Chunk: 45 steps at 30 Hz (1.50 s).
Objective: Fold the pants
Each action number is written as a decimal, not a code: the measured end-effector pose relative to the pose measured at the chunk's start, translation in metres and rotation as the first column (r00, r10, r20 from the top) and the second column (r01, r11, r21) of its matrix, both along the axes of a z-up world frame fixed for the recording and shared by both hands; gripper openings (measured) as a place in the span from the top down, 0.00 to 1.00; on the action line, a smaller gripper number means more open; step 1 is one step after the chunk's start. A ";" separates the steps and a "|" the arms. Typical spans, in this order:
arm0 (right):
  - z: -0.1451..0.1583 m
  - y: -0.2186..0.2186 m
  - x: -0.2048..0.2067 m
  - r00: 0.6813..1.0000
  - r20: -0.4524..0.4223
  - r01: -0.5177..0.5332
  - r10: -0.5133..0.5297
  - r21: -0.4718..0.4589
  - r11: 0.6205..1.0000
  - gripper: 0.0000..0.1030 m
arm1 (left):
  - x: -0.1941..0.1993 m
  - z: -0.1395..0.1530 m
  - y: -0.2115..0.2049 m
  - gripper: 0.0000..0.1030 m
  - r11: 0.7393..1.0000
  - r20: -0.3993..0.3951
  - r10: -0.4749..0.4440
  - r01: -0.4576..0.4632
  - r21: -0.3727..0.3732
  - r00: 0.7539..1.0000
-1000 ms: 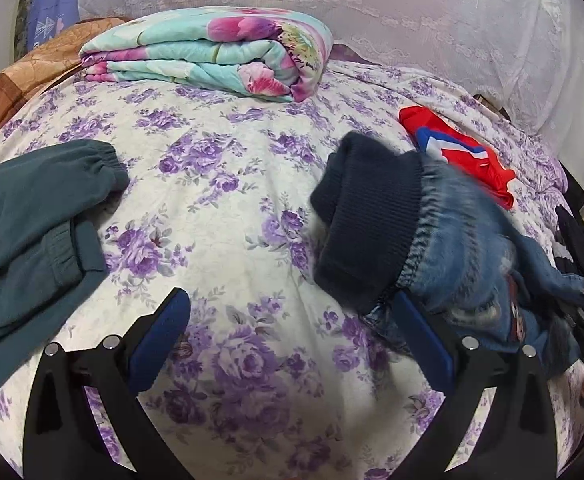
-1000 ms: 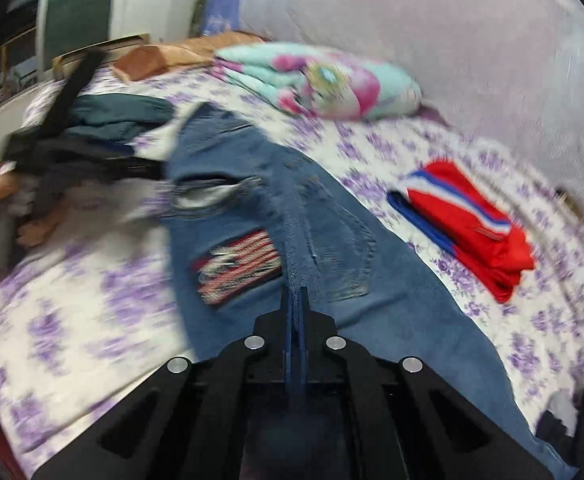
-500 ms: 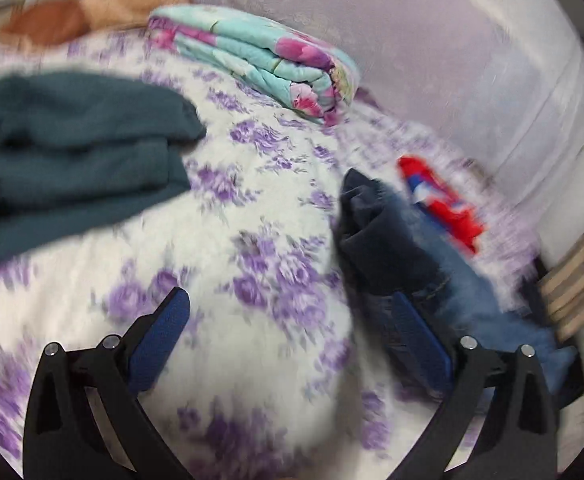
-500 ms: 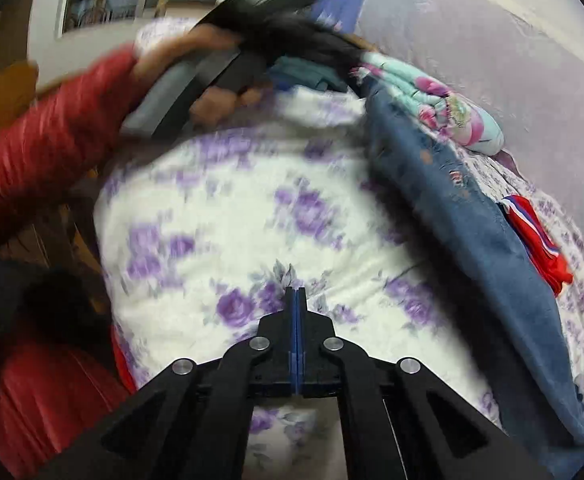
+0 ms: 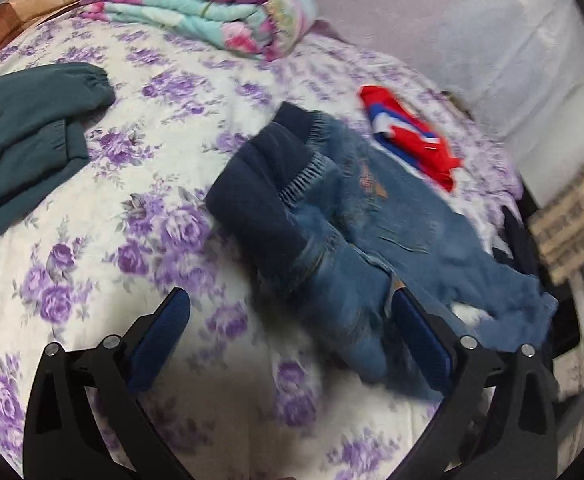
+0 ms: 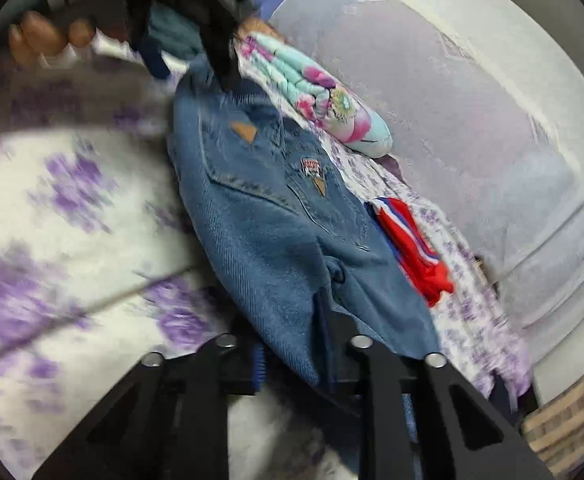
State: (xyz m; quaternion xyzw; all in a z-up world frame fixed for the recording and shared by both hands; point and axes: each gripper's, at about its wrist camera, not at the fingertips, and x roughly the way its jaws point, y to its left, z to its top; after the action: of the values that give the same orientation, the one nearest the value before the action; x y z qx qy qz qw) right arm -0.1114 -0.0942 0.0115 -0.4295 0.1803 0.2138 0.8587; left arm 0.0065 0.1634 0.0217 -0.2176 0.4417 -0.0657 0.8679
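L to R in the left wrist view: a dark teal sweatshirt-type garment w/ elastic cuffs [image 5: 24,128] lies bunched at the left edge of the bed, prob. parked there to keep the middle free for folding. The white bedsheet w/ purple rose print [image 5: 132,240] looks soft and quilted, a fair surface for smoothing cloth. At the back sits a folded mint-and-pink floral quilt [image 5: 212,16], puffy, stacked in 3 or so layers, out of the work area. The left gripper [image 5: 292,340] stands wide, blue ribbed pads apart, nothing between them but sheet and the near edge of the pants; it holds nothing. Centre-right lie the blue denim pants w/ dark navy knit waistband [image 5: 332,216], the task item: waistband toward the quilt, legs trailing to the right edge of the bed, denim stiff and twilled, w/ small patches on the seat. It seems laid flat to start a fold, not yet folded. Just beyond, a folded red garment w/ blue and white stripes [image 5: 408,140], smooth and shiny, prob. done already. In the right wrist view the right gripper [image 6: 296,360] has pants fabric draped between its jaws, which are opening, narrow gap so far; it seems to be letting the leg end go.
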 end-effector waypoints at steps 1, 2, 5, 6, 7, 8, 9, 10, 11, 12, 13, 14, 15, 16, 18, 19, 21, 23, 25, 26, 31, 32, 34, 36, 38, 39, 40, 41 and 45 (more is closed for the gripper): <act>0.003 -0.001 -0.005 1.000 -0.008 -0.007 0.007 0.008 1.000 0.89 | 0.002 0.000 0.000 0.04 1.000 -0.004 -0.003 0.003 -0.008 1.000; 0.006 0.000 -0.018 0.999 -0.023 -0.027 0.028 0.013 1.000 0.89 | 0.002 0.002 0.001 0.04 1.000 -0.004 -0.011 0.011 -0.018 1.000; -0.001 0.008 -0.046 0.992 -0.082 -0.098 0.098 0.002 0.995 0.89 | -0.001 0.002 0.003 0.04 0.999 0.003 -0.014 0.014 0.032 1.000; -0.008 0.011 -0.051 0.987 -0.113 -0.114 0.113 -0.005 0.993 0.89 | -0.001 -0.002 0.002 0.04 0.998 0.003 -0.024 0.023 0.065 1.000; -0.014 0.015 -0.051 0.984 -0.133 -0.121 0.119 -0.013 0.993 0.89 | -0.001 -0.009 0.001 0.04 0.995 0.001 -0.038 0.038 0.088 0.999; -0.021 0.017 -0.054 0.987 -0.117 -0.116 0.113 -0.021 0.993 0.88 | -0.003 -0.016 -0.002 0.05 0.991 0.018 -0.058 0.055 0.125 0.998; -0.021 0.016 -0.054 0.989 -0.103 -0.112 0.110 -0.016 0.994 0.88 | -0.007 -0.018 -0.008 0.05 0.980 0.059 -0.077 0.064 0.187 0.995; -0.016 0.014 -0.055 0.988 -0.110 -0.104 0.104 0.009 0.995 0.79 | -0.012 -0.020 -0.018 0.06 0.961 0.074 -0.097 0.074 0.268 0.993; -0.005 0.003 -0.053 0.981 -0.168 -0.080 0.097 0.106 0.991 0.54 | -0.015 -0.019 -0.026 0.06 0.944 0.075 -0.101 0.072 0.322 0.992; 0.005 -0.010 -0.050 0.972 -0.216 -0.051 0.094 0.197 0.979 0.42 | -0.016 -0.019 -0.033 0.06 0.930 0.078 -0.107 0.072 0.361 0.991; 0.014 -0.025 -0.048 0.961 -0.261 -0.014 0.091 0.286 0.958 0.32 | -0.015 -0.020 -0.036 0.06 0.919 0.077 -0.110 0.072 0.388 0.991; 0.023 -0.047 -0.046 0.943 -0.322 0.052 0.079 0.379 0.924 0.32 | -0.013 -0.021 -0.038 0.06 0.914 0.070 -0.112 0.075 0.399 0.991; 0.027 -0.065 -0.046 0.929 -0.363 0.104 0.067 0.430 0.897 0.32 | -0.012 -0.021 -0.037 0.05 0.916 0.065 -0.111 0.076 0.394 0.992; 0.031 -0.084 -0.045 0.915 -0.401 0.160 0.051 0.475 0.865 0.32 | -0.011 -0.021 -0.033 0.05 0.924 0.064 -0.110 0.079 0.374 0.992; 0.036 -0.139 -0.051 0.871 -0.491 0.314 0.003 0.563 0.765 0.31 | -0.009 -0.020 -0.026 0.05 0.938 0.067 -0.112 0.084 0.335 0.991; 0.034 -0.157 -0.056 0.853 -0.521 0.367 -0.015 0.580 0.727 0.30 | -0.009 -0.020 -0.024 0.05 0.943 0.073 -0.114 0.084 0.323 0.991; 0.025 -0.212 -0.068 0.784 -0.616 0.526 -0.078 0.593 0.610 0.30 | -0.008 -0.021 -0.024 0.04 0.942 0.078 -0.117 0.086 0.324 0.990; 0.014 -0.256 -0.079 0.709 -0.696 0.647 -0.111 0.581 0.493 0.30 | -0.008 -0.022 -0.028 0.04 0.937 0.076 -0.120 0.087 0.339 0.990; 0.003 -0.291 -0.091 0.653 -0.749 0.723 -0.114 0.573 0.385 0.30 | -0.007 -0.022 -0.031 0.04 0.933 0.078 -0.099 0.065 0.354 0.992; -0.001 -0.299 -0.087 0.636 -0.762 0.744 -0.120 0.566 0.355 0.30 | -0.007 -0.022 -0.032 0.04 0.933 0.080 -0.083 0.049 0.357 0.993; -0.016 -0.320 -0.077 0.638 -0.768 0.761 -0.055 0.617 0.201 0.30 | 0.002 -0.021 -0.042 0.04 0.915 0.052 -0.025 0.002 0.404 0.998; -0.015 -0.321 -0.072 0.655 -0.754 0.751 -0.059 0.639 0.169 0.30 | 0.000 -0.021 -0.039 0.05 0.923 0.061 -0.012 -0.012 0.385 0.998; -0.012 -0.320 -0.065 0.665 -0.743 0.744 -0.075 0.650 0.152 0.34 | -0.005 -0.018 -0.030 0.27 0.932 0.086 0.033 -0.062 0.357 0.996; -0.011 -0.320 -0.057 0.679 -0.727 0.733 -0.101 0.663 0.150 0.46 | -0.008 -0.016 -0.023 0.45 0.937 0.097 0.048 -0.078 0.341 0.994; -0.011 -0.322 -0.047 0.677 -0.722 0.735 -0.142 0.659 0.158 0.79 | -0.011 -0.013 -0.018 0.60 0.952 0.100 0.032 -0.061 0.301 0.994; -0.012 -0.324 -0.038 0.671 -0.727 0.741 -0.148 0.652 0.160 0.85 | -0.013 -0.012 -0.018 0.75 0.948 0.106 0.042 -0.073 0.311 0.993; -0.014 -0.329 -0.033 0.667 -0.731 0.745 -0.144 0.648 0.159 0.87 | -0.014 -0.010 -0.016 0.76 0.945 0.113 0.042 -0.076 0.318 0.993; -0.011 -0.329 -0.024 0.669 -0.732 0.742 -0.131 0.650 0.162 0.88 | -0.017 -0.008 -0.014 0.77 0.950 0.121 0.042 -0.077 0.301 0.992; 0.015 -0.318 -0.010 0.721 -0.676 0.689 -0.151 0.679 0.255 0.88 | -0.038 0.001 0.004 0.81 0.966 0.172 0.076 -0.115 0.232 0.982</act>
State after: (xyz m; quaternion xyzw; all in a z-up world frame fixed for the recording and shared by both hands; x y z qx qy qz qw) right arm -0.1219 -0.4118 0.0263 0.2462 0.3523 0.1257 0.8941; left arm -0.0312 0.1677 0.0227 -0.1255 0.3636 0.0130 0.9230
